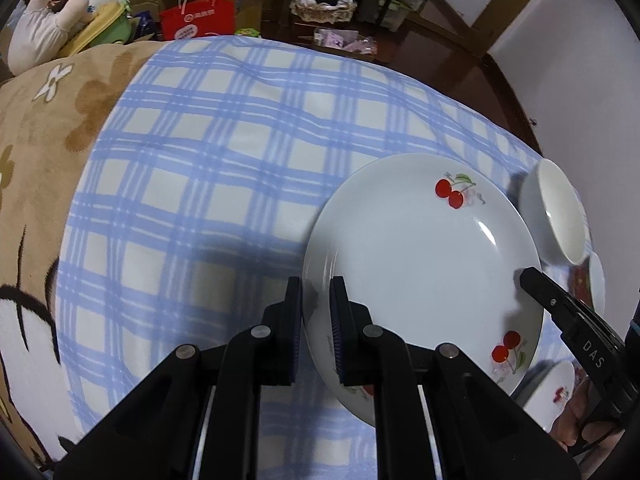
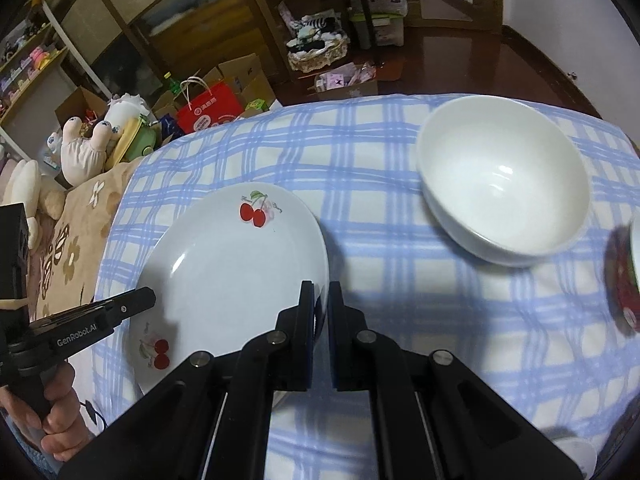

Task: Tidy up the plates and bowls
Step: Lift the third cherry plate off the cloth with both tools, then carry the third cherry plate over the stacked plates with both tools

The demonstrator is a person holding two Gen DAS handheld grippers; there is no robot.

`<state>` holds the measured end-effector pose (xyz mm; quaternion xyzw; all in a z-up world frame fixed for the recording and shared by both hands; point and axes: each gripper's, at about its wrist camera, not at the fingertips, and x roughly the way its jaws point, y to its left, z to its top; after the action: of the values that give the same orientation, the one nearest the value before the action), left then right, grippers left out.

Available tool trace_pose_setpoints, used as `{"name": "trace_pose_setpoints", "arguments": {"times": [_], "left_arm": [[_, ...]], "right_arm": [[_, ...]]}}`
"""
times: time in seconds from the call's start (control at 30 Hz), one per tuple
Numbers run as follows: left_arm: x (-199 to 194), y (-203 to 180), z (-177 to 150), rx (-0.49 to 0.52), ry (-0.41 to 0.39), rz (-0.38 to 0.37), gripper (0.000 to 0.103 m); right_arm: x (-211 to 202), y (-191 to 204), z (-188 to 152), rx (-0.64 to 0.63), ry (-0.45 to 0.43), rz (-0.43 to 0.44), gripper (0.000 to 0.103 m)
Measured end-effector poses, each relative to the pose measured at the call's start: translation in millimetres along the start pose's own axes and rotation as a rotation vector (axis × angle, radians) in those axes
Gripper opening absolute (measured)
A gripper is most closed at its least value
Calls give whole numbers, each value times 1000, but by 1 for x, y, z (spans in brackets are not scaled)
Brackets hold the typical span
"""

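1. The plate [image 1: 420,272], white with cherry prints, is held between my two tools, tilted off the checked cloth [image 1: 208,168], over the cloth's right half in the left wrist view.
2. My left gripper [image 1: 316,304] is clamped on the plate's near-left rim, one pad under it and one on its inner face.
3. My right gripper [image 2: 320,300] is clamped on the opposite rim, its pads nearly together with the thin edge between them.
4. In each wrist view the other tool shows from the side, fingertip on the rim, with a hand [image 2: 52,424] on its grip.
5. A plain white bowl [image 2: 504,180] sits upright on the cloth near its far right corner, apart from the plate.
6. A red-patterned dish [image 2: 624,280] is at the cloth's right edge, too cut off to tell more.
7. Another cherry plate [image 1: 556,392] lies below the held one near the cloth's near edge.
8. Left of the cloth is a brown flowered blanket [image 1: 52,120]; beyond its far edge are plush toys [image 1: 60,16] and a red bag [image 1: 196,20].
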<state>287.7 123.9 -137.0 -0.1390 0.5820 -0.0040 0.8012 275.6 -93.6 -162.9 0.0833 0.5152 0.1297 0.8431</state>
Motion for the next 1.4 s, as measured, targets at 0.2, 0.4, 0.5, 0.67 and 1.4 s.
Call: {"name": "trace_pose_setpoints", "arguments": {"times": [0.2,0.4,0.5,0.67,1.4], "left_arm": [[-15,-17,-13,27,-48,7,13],[-21,-20,-29,29,-33,-23,13],[-25,-26,-39,38,-33,-18,13],[-27,-44,-54,69,-6,3,13],[-75,-129,-117,297,-53,-169,13]], "right_arm": [[-24,-4,-16,0,-28,-27,7],[-40,-11,-30,27,-42,-30,7],[-51,-12,-39,27,-53,-39,7],[-71,-17,-54,4,-63,-77,7],[-158,-92,-123,176,-136,-129,7]]}}
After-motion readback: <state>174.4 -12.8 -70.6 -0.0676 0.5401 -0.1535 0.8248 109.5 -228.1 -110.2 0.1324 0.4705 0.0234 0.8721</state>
